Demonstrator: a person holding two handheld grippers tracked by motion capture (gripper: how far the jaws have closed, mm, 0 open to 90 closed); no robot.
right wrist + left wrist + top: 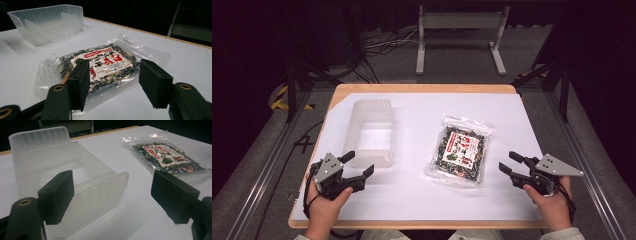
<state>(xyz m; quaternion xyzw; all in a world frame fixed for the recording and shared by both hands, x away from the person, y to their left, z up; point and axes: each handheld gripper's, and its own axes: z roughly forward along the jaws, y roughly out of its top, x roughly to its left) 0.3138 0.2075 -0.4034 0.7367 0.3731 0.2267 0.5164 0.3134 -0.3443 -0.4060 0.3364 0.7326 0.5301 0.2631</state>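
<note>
A white-covered worktop (pixel 412 200) carries a translucent plastic bin (pixel 368 132) at left, empty and upright. Right of it, well apart, lies a flat clear packet of dark dried food (pixel 459 149) with a red-and-white label. The left gripper (pixel 360 167), jaws wide, sits just beside the bin's near end. The right gripper (pixel 510 164), jaws wide, points at the packet, holding nothing.
</note>
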